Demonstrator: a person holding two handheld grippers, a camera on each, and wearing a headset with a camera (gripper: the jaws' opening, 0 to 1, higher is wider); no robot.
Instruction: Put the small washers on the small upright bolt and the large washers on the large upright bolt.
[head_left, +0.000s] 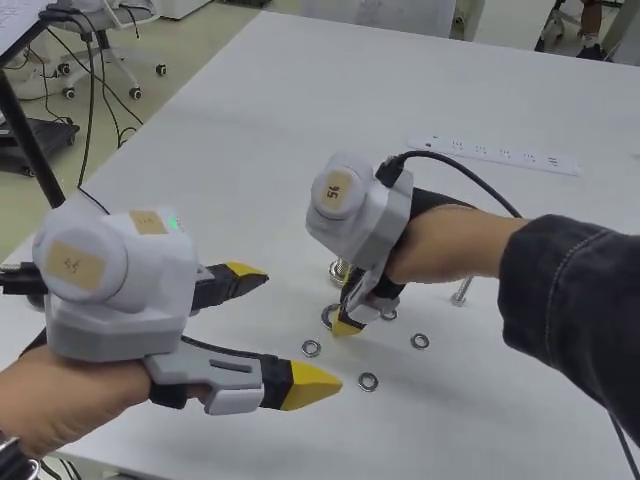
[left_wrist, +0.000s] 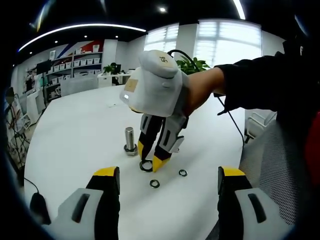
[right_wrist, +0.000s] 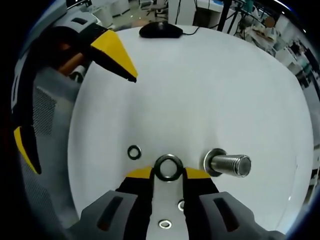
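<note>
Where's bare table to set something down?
Free: table beyond the right gripper up to the power strip; also left of the large bolt. Crowded: near edge, loose washers and small bolt around that gripper's large washer.

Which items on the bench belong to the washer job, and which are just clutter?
Job:
large upright bolt
small upright bolt
large washer, between the right hand-held gripper's jaws
small washers, loose on the table

Lying about:
power strip
black corded device, too blurred to identify
</note>
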